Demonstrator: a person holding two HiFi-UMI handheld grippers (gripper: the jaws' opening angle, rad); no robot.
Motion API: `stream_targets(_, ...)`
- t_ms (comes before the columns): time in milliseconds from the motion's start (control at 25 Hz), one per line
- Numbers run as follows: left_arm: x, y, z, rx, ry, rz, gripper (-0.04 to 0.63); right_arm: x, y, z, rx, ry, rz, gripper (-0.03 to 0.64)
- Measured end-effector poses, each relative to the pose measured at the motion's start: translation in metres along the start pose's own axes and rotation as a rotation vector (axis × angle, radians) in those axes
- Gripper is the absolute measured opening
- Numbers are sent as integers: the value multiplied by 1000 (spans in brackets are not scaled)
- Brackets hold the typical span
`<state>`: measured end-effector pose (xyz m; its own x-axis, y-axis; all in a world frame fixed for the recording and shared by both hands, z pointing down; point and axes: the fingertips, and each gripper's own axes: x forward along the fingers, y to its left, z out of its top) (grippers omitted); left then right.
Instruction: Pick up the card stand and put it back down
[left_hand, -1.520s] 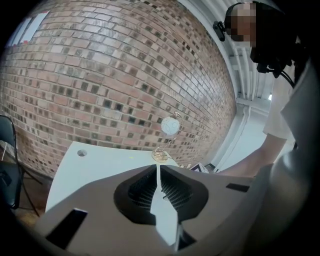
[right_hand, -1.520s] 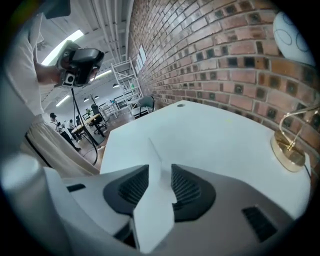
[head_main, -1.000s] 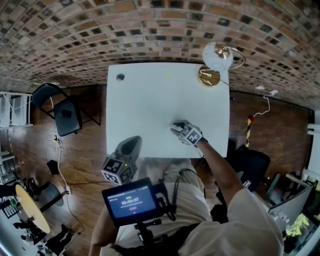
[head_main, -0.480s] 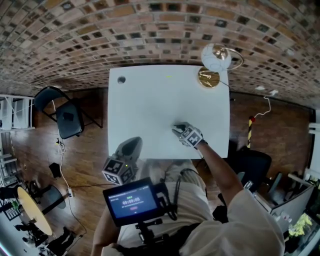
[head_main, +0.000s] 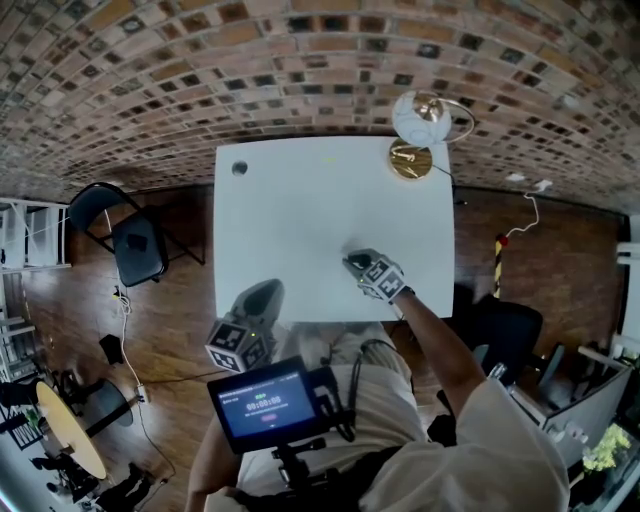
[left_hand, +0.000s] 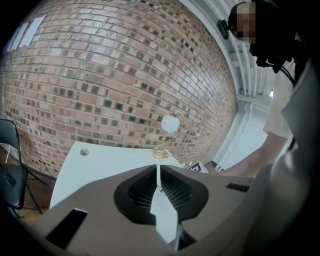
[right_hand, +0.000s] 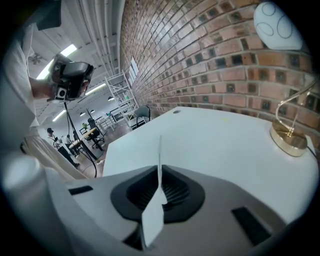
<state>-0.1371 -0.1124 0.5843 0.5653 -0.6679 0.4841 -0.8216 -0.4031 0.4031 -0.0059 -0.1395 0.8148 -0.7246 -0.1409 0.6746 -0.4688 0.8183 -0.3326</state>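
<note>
Card stand (head_main: 411, 160): stood upright, untouched, at the far right corner of the bench (head_main: 300, 220). Right gripper (head_main: 352, 263): jaws had just closed on nothing, well short of it. Left gripper (head_main: 264, 292): closed, empty. Reopening, then gripping the wire stem low, seemed best.

We're in an open, studio-style workspace here: a white tabletop (head_main: 300, 230) sits against a long brick wall (head_main: 300, 70). Left of the tabletop, a black chair (head_main: 135, 245) stands on wood flooring (head_main: 170, 330). Beyond the tabletop there's metal racking (right_hand: 120, 87), ceiling strip lights (right_hand: 67, 50) and desks (right_hand: 82, 134) with people.

Digits on the screen (head_main: 263, 405) are too blurred to read.
</note>
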Motion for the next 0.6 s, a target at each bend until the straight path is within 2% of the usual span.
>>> stream_targets(320,3,-12,10,-7,-24,-18,23,-40,6,42,-23,-114,3,25)
stream_targets(600,5,-25,25,-24,-67,-31,23,-86,18,84,-98,-174,18,25)
